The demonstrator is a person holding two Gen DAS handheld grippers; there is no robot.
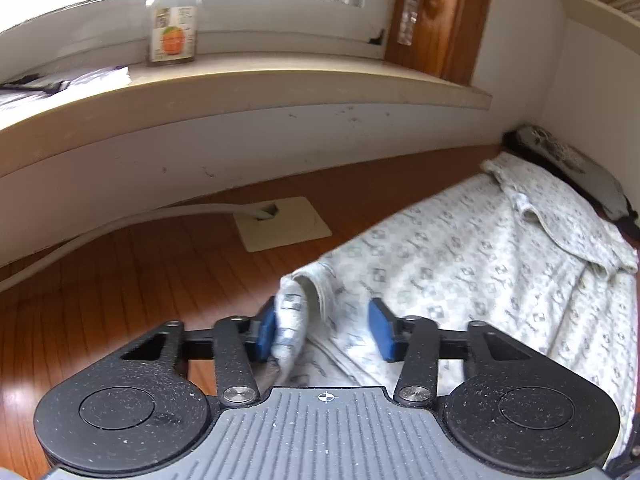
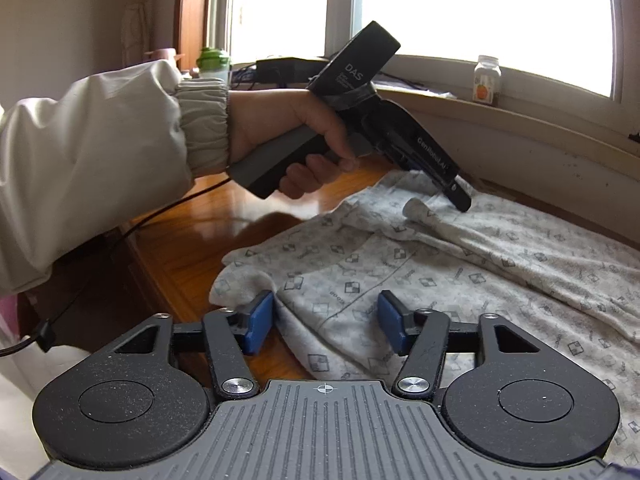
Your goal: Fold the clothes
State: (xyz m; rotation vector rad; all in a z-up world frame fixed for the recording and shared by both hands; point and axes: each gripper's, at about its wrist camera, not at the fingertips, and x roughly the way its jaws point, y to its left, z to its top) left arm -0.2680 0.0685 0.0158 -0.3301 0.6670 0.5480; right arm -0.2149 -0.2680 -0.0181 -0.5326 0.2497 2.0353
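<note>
One patterned garment point(image 2: 440, 264) lies spread on the wooden table point(image 1: 120, 280), filling its right half; the left stays bare wood. One white floor plate point(image 1: 282, 224) sits far, near the wall. One jar point(image 1: 173, 20) stands on the sill. The left gripper point(image 1: 324, 328), jaws wide apart, has a rolled cuff against its left pad point(image 1: 266, 332), unclamped. The right gripper point(image 2: 326, 322), equally wide, straddles the garment's near-left edge.

A glossy wooden table point(image 1: 120, 280) carries a pale patterned garment point(image 1: 480, 256) spread toward its right side, a cream cable plate point(image 1: 284, 224) near the back edge, and a dark-printed cloth point(image 1: 568, 160) in the far right corner.
</note>
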